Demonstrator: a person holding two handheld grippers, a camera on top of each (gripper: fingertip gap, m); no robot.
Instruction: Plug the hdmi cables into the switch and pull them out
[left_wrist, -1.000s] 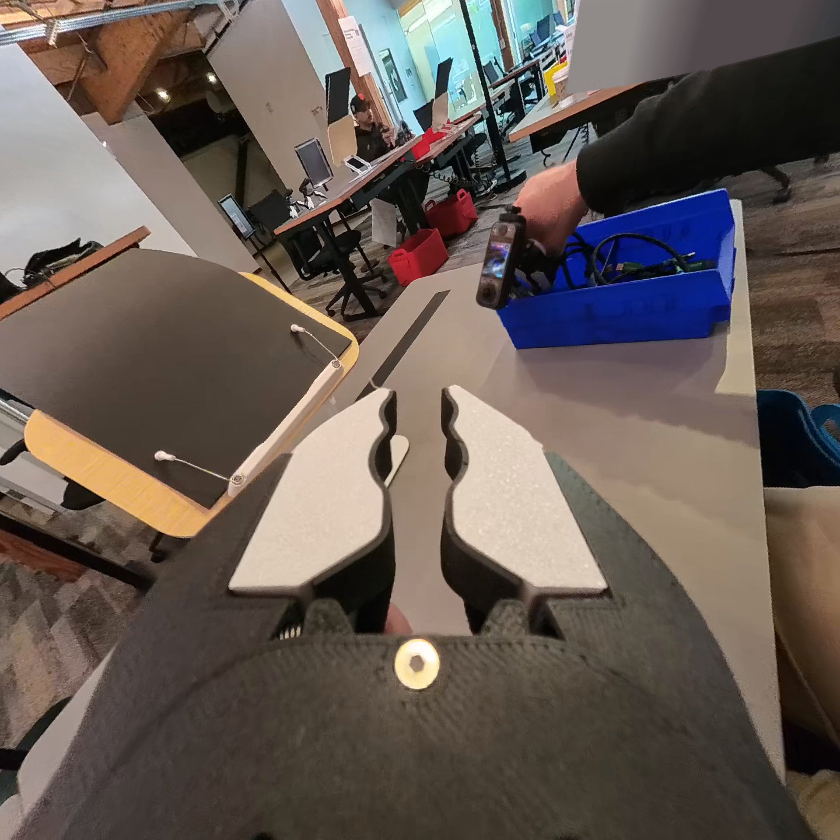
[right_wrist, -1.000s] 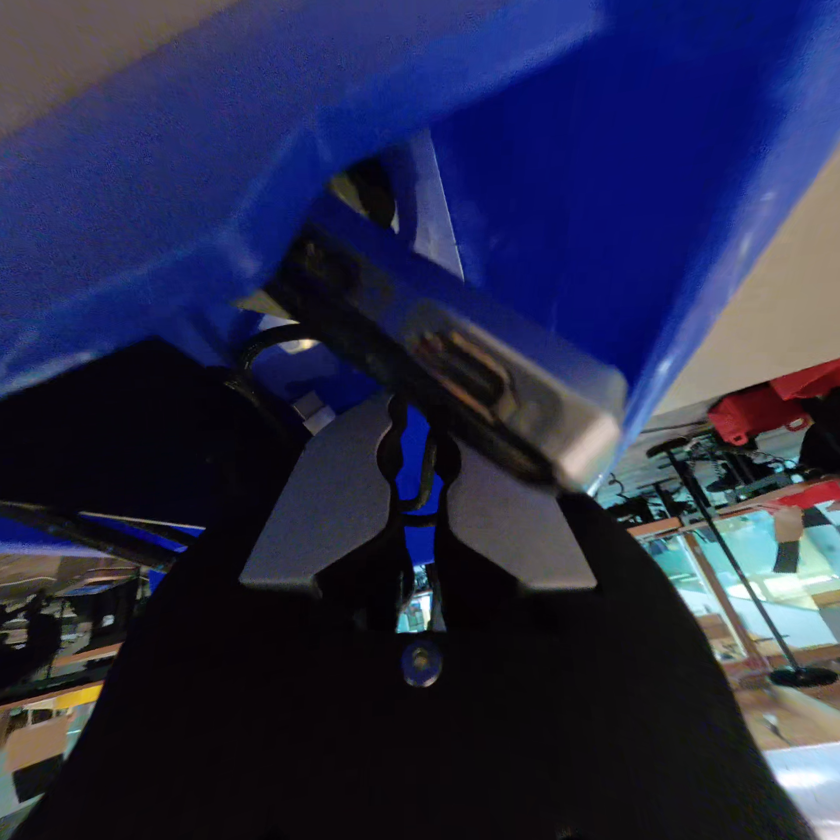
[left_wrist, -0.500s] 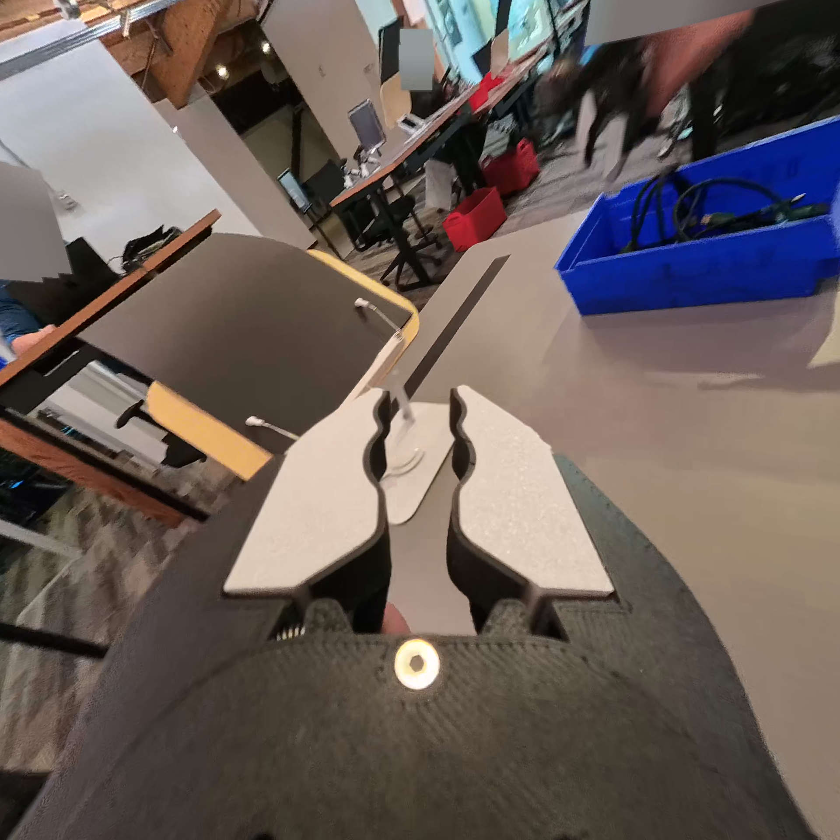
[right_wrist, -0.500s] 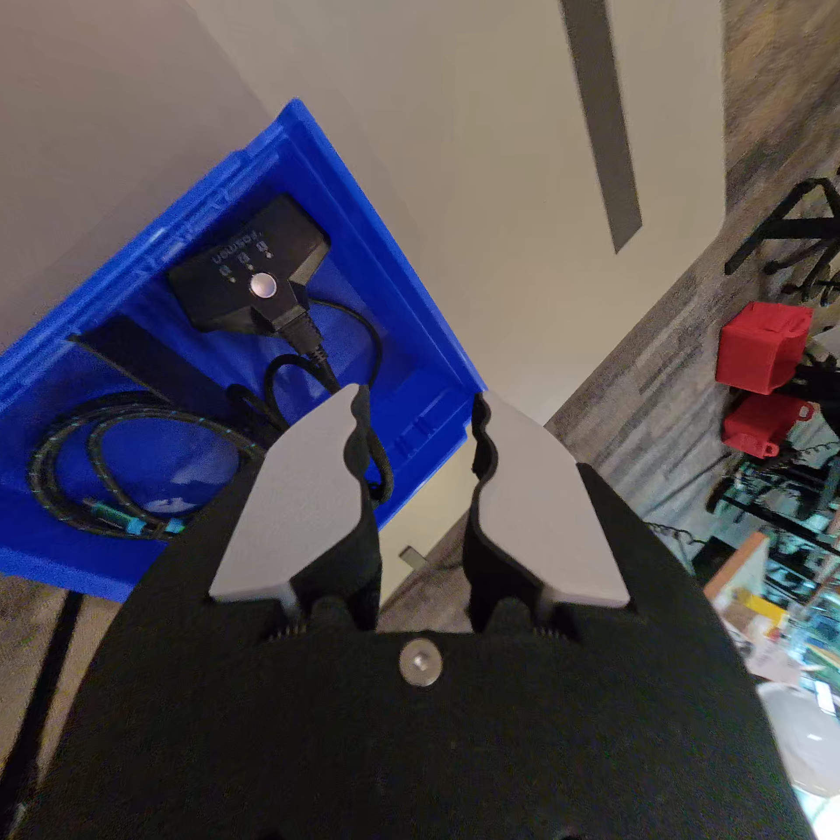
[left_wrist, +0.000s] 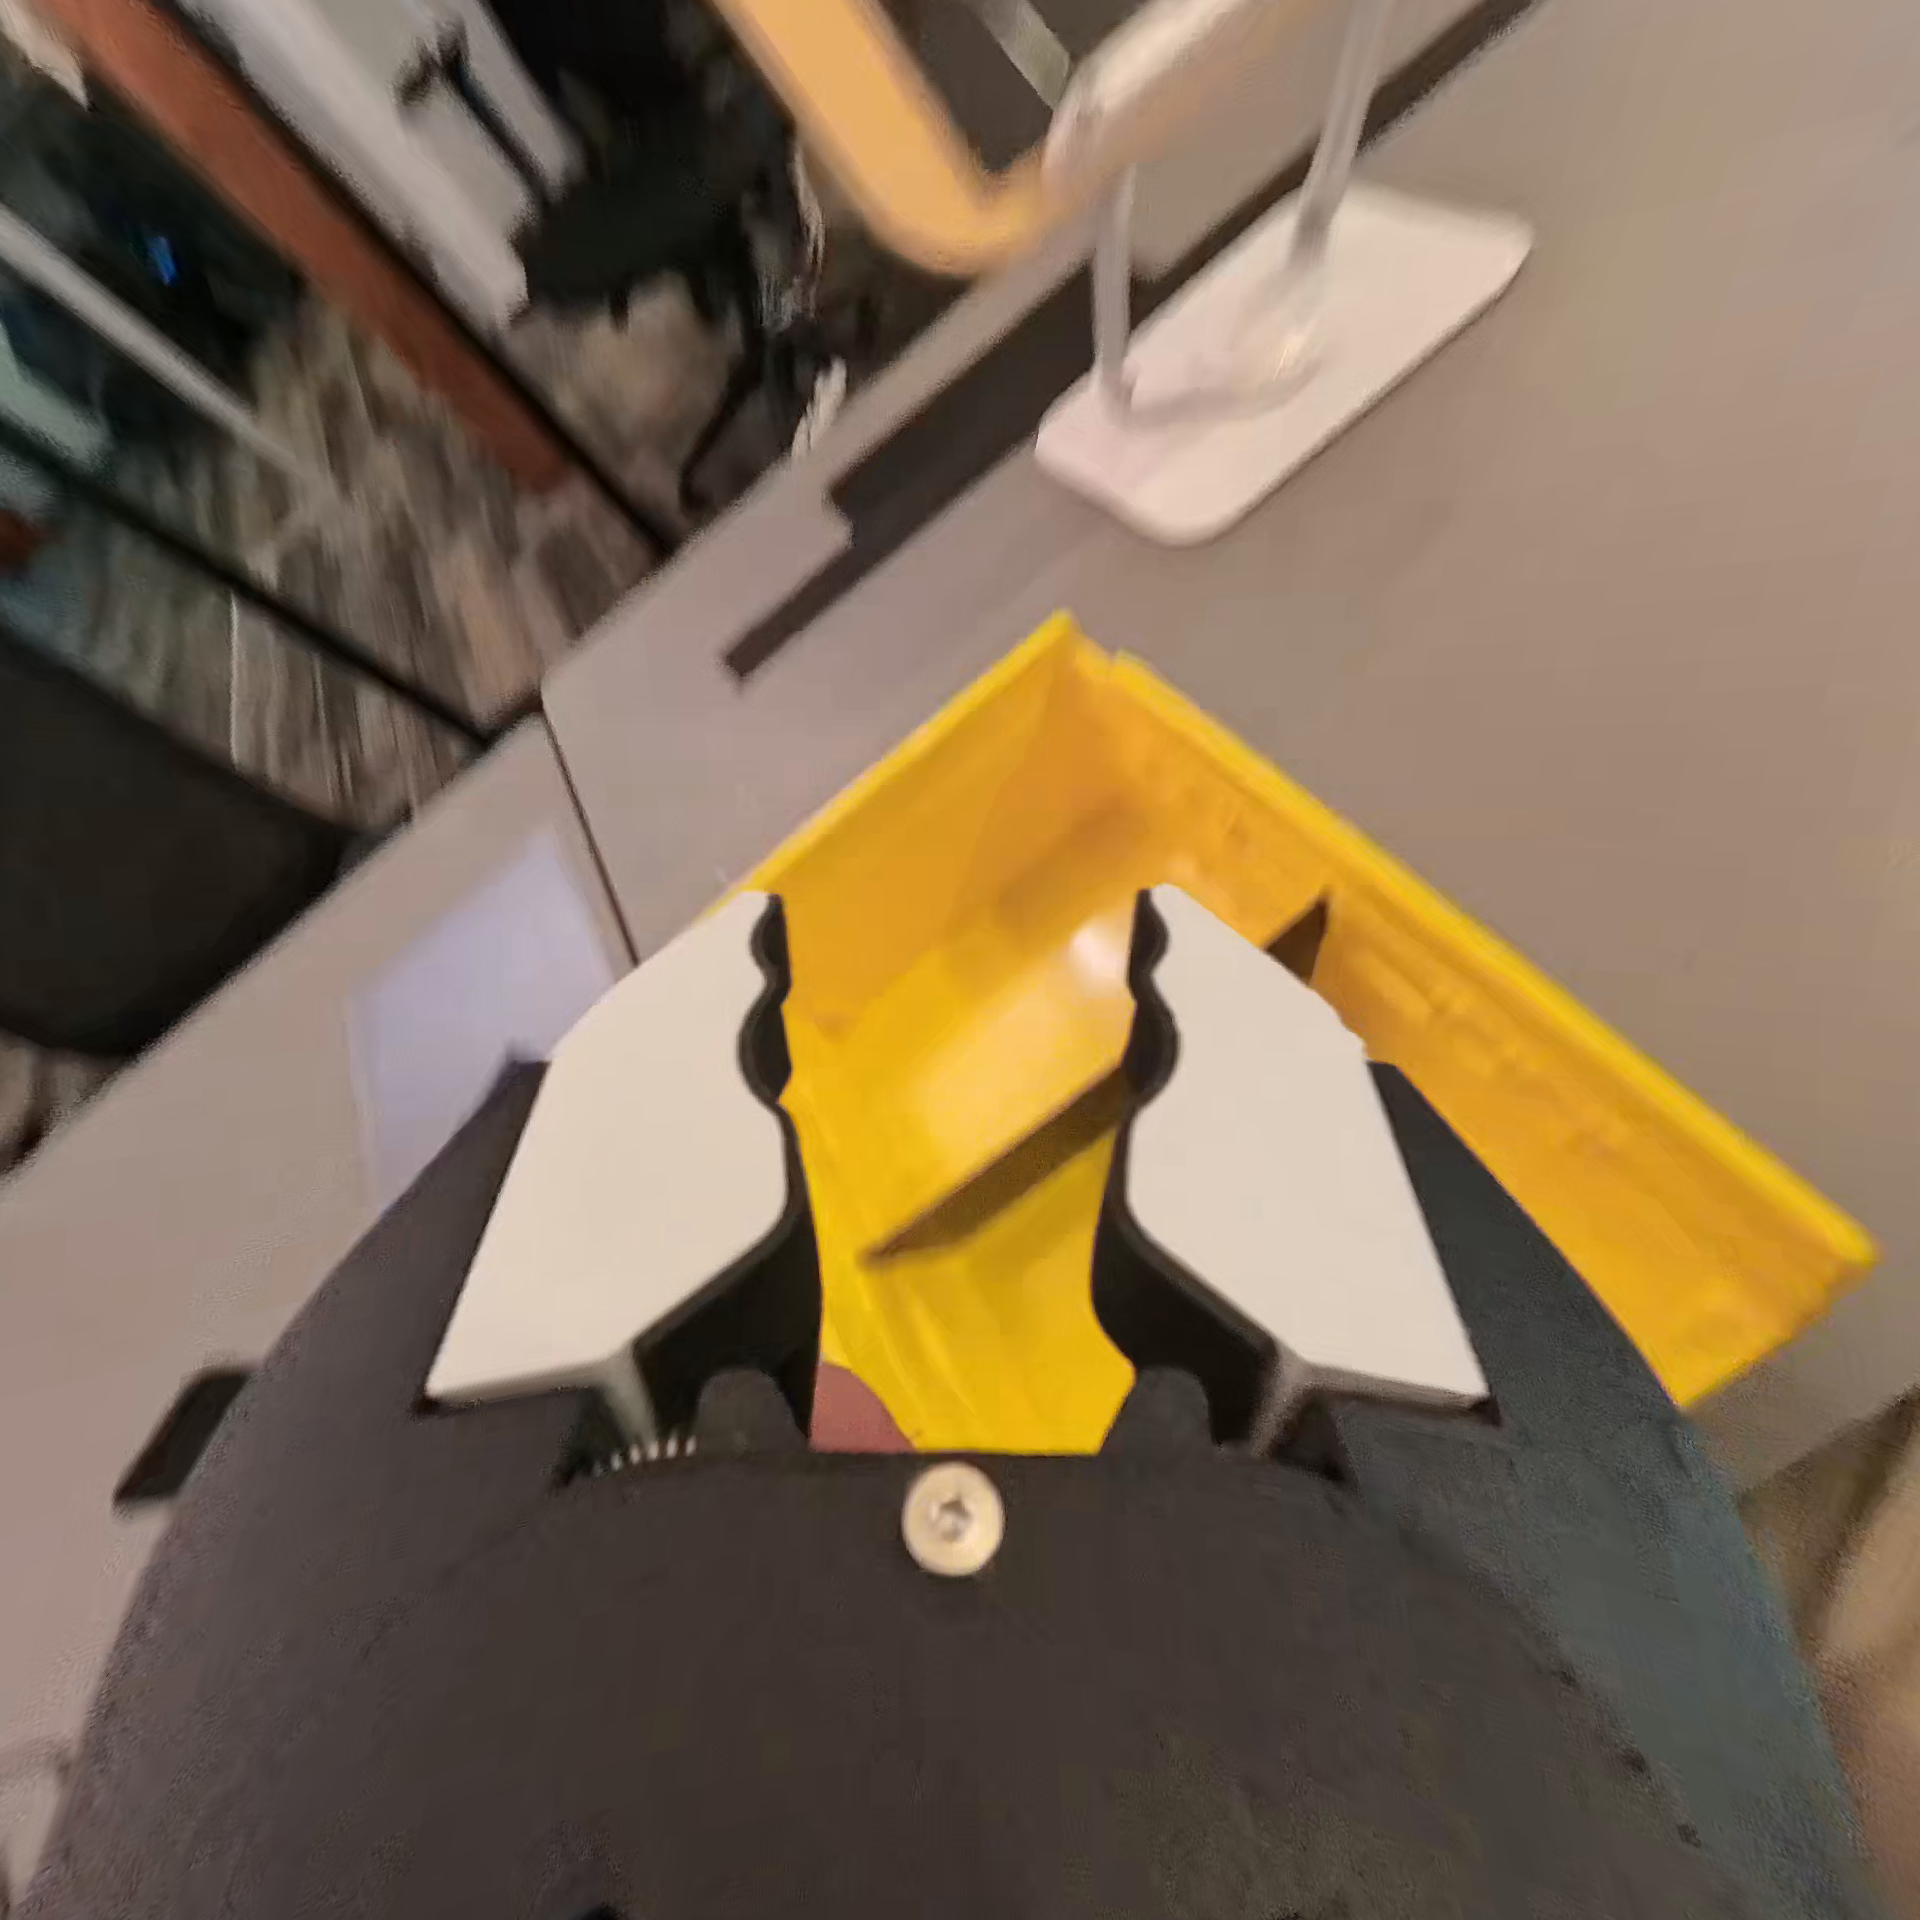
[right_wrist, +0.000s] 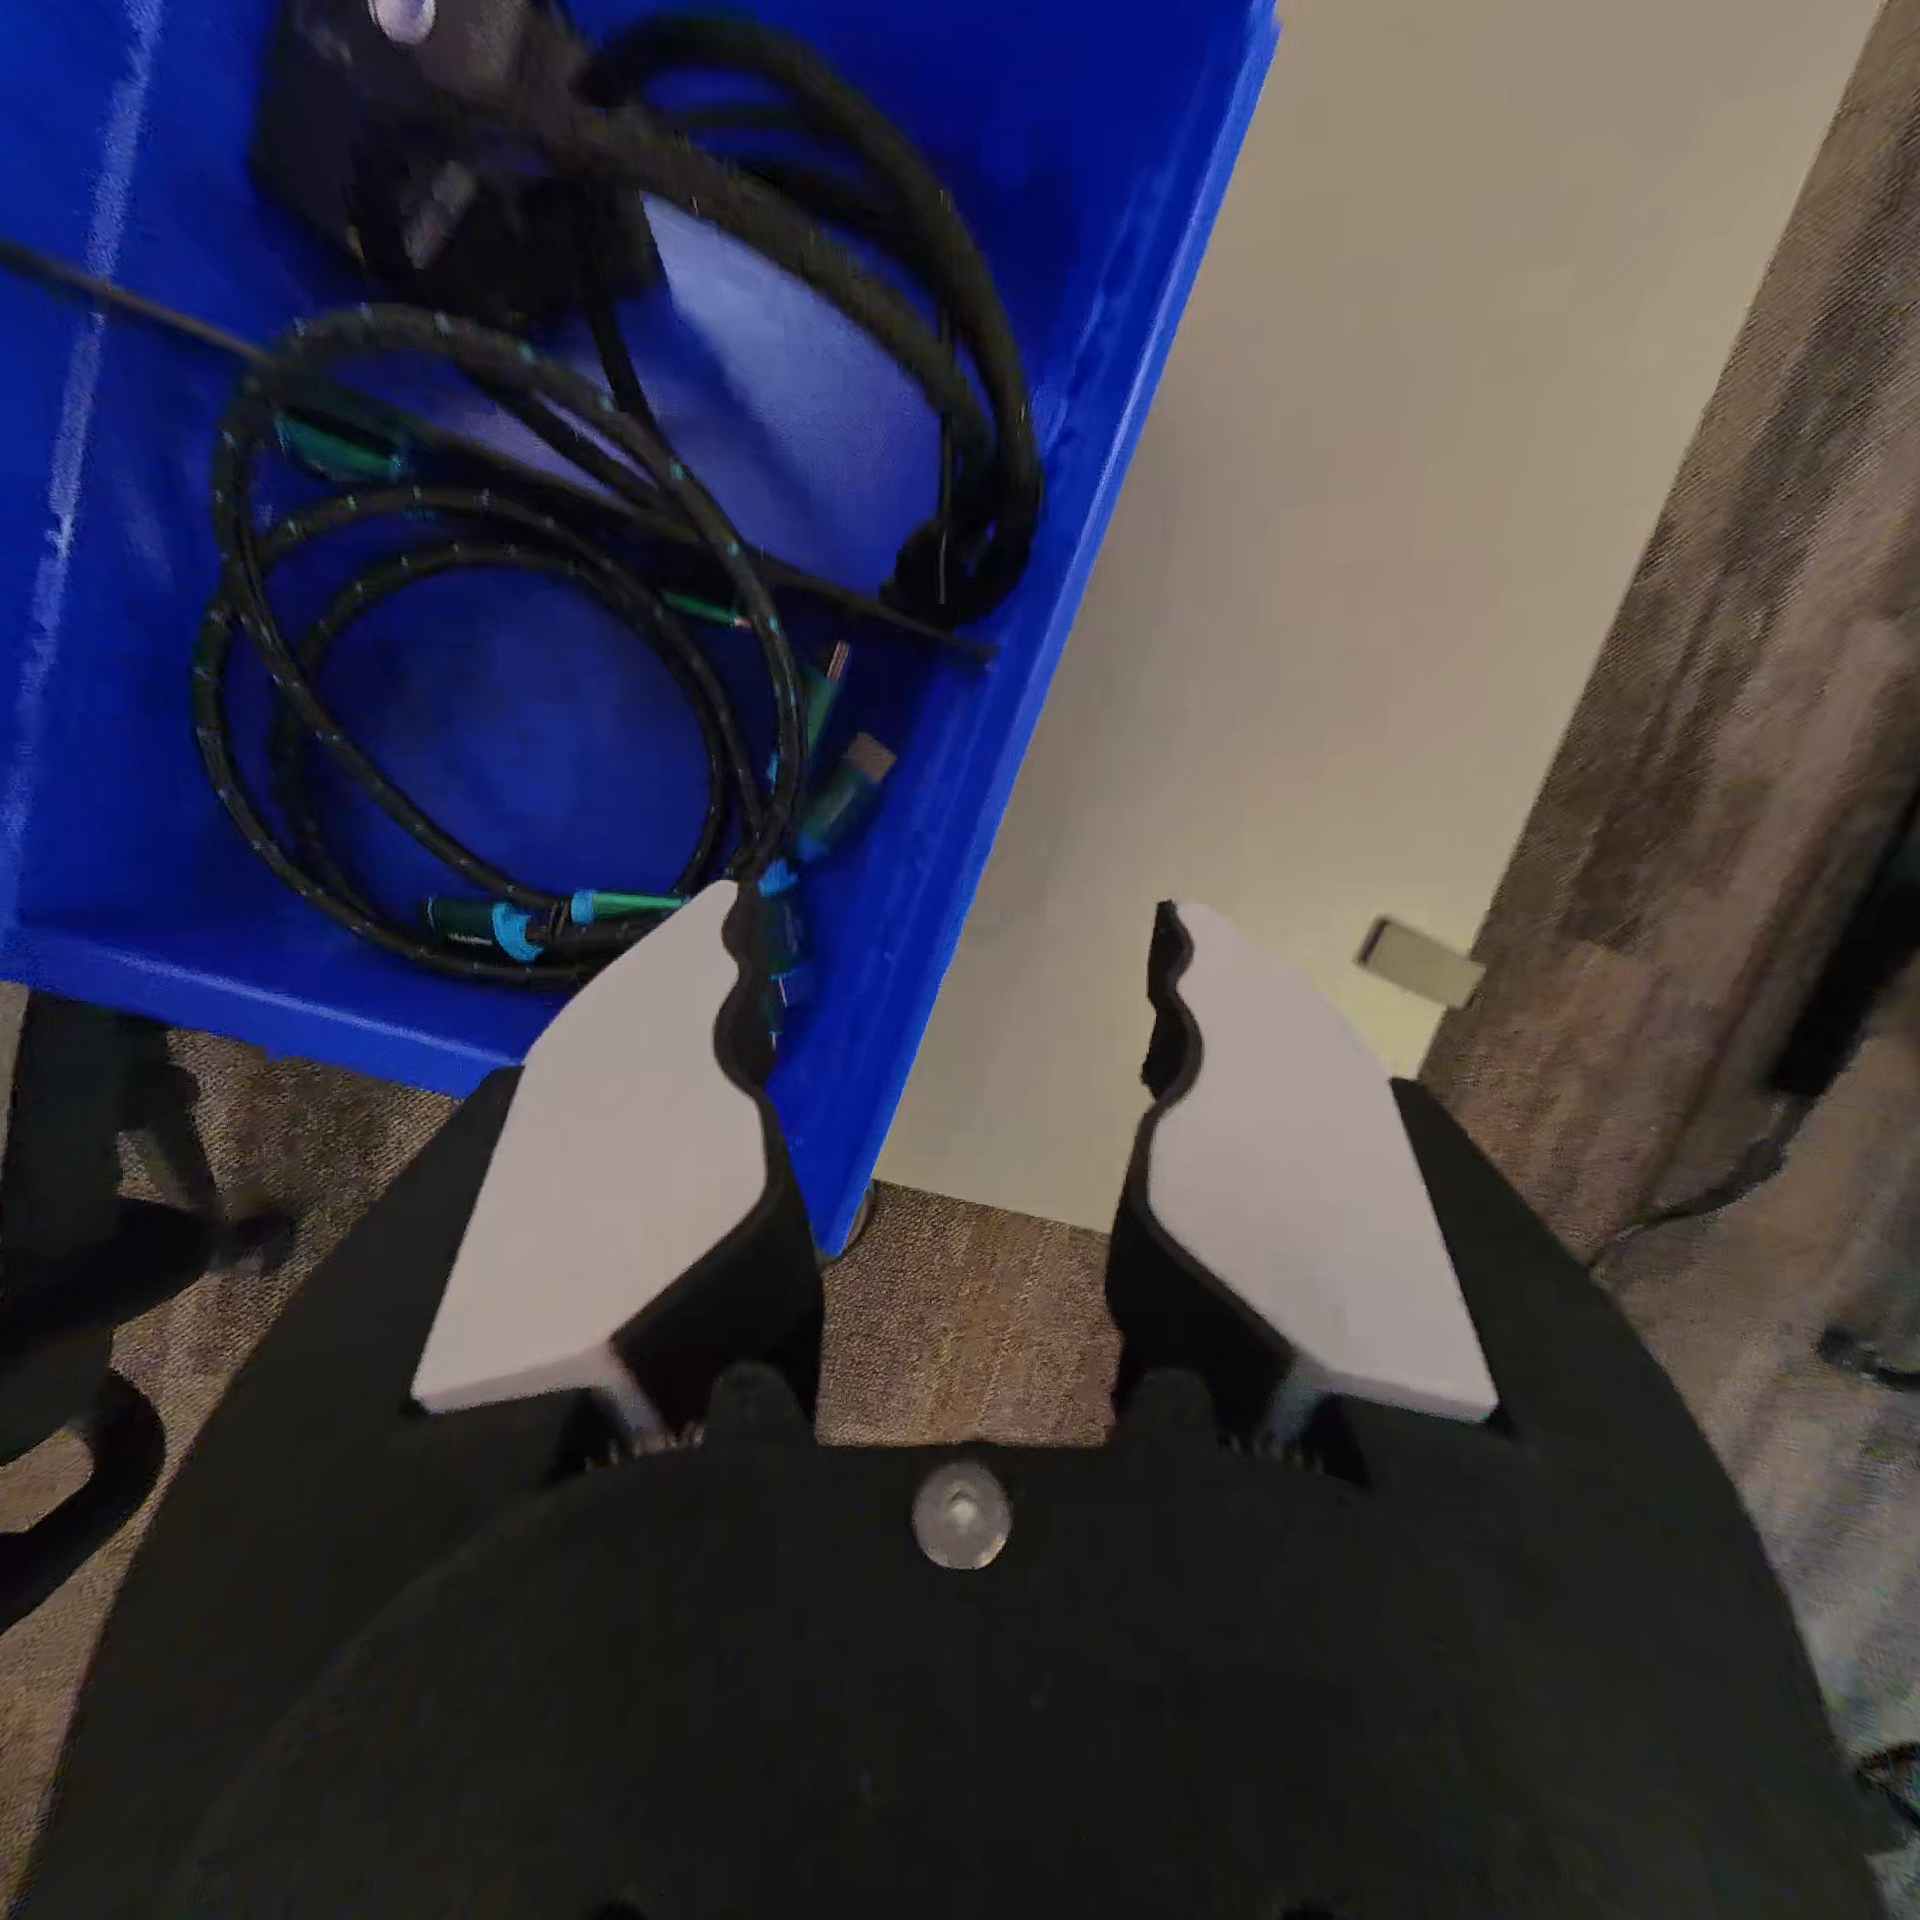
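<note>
Still at the fetching stage, by the look of it. Grey table (right_wrist: 1351, 468); blue bin (right_wrist: 1143, 364) holding coiled HDMI cables (right_wrist: 468, 582) and black switch (right_wrist: 416, 135); yellow bin (left_wrist: 1403, 1039). Right gripper (right_wrist: 945, 909) agape, empty, above bin's corner. Left gripper (left_wrist: 956, 904) likewise, over yellow bin. Next, probably: reaching in, pinching a connector.

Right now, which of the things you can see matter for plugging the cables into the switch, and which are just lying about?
For the job:
- black switch, in the blue bin
- braided hdmi cables, coiled in the same bin
- right gripper, open, holding nothing
- left gripper, open, holding nothing

Just lying about:
- yellow bin, nothing visible inside
- white stand base on the grey table
</note>
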